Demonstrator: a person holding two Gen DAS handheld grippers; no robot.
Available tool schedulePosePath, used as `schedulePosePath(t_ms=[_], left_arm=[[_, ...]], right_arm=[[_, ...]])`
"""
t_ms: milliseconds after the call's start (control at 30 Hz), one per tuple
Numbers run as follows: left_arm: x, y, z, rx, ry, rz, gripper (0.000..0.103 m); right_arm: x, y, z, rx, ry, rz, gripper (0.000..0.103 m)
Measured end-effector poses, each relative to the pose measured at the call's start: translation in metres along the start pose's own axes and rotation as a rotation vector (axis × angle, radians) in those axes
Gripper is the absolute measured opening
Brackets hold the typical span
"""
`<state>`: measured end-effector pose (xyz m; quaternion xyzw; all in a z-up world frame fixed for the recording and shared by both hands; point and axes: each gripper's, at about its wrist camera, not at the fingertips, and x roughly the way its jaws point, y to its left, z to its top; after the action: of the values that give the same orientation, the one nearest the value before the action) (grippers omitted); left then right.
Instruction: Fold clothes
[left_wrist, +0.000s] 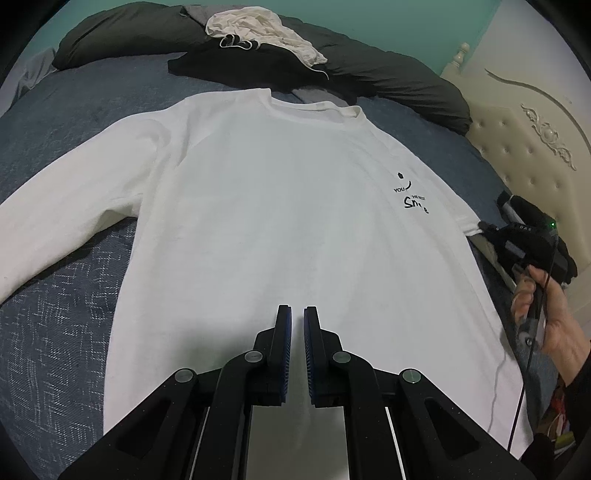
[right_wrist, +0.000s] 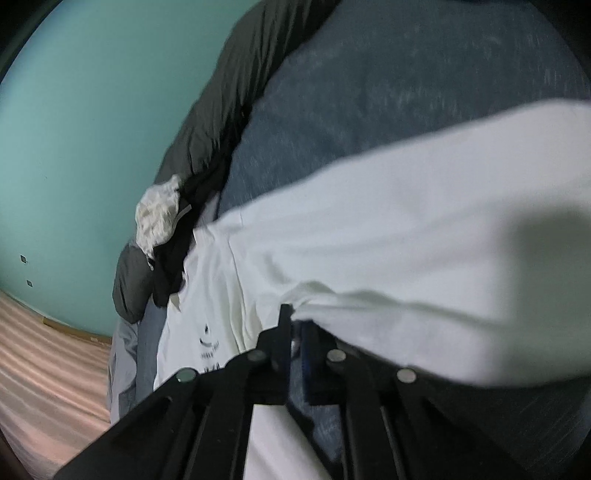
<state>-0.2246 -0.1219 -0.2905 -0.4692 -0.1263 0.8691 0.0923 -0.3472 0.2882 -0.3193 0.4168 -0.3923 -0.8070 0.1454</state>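
Observation:
A white long-sleeved shirt (left_wrist: 277, 206) with a small black print on the chest lies flat and face up on the blue bedspread (left_wrist: 55, 295). My left gripper (left_wrist: 297, 314) hovers over the shirt's lower middle, jaws nearly together with nothing between them. My right gripper (left_wrist: 482, 226), held by a person's hand (left_wrist: 546, 317), sits at the shirt's right sleeve edge. In the right wrist view, the right gripper (right_wrist: 295, 317) is shut on a fold of the white shirt (right_wrist: 406, 229), and the lifted fabric drapes over its right finger.
At the far end of the bed lie a crumpled white garment (left_wrist: 258, 29), a black garment (left_wrist: 240, 62) and a dark quilt (left_wrist: 388, 81). A cream padded headboard (left_wrist: 524, 147) stands on the right. A teal wall (right_wrist: 92, 129) and pink floor (right_wrist: 44, 369) lie beyond the bed.

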Motion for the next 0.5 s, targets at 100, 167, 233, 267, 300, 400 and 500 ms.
schedulePosePath(t_ms=[100,167,233,267,300,400,500], left_arm=[[0.0,0.0,0.0,0.0,-0.001,0.002,0.007],[0.0,0.001,0.0,0.002,-0.001,0.004,0.007],[0.0,0.001,0.0,0.003,-0.001,0.006,0.007],[0.0,0.001,0.0,0.004,0.0,0.006,0.007],[0.0,0.001,0.0,0.004,0.0,0.007,0.007],[0.001,0.001,0.0,0.009,0.004,0.009,0.007],[0.002,0.001,0.0,0.011,0.006,0.01,0.007]], right_arm=[[-0.008,-0.003,0.021,0.003,-0.046,-0.017,0.003],[-0.012,-0.003,0.035,-0.007,-0.068,-0.03,0.003],[-0.016,-0.003,0.048,-0.028,-0.084,-0.051,0.003],[-0.017,-0.003,0.054,-0.036,-0.09,-0.062,0.003],[-0.017,-0.003,0.06,-0.044,-0.094,-0.067,0.003],[-0.015,-0.002,0.075,-0.076,-0.093,-0.087,0.003],[-0.01,0.003,0.079,-0.106,-0.079,-0.077,0.003]])
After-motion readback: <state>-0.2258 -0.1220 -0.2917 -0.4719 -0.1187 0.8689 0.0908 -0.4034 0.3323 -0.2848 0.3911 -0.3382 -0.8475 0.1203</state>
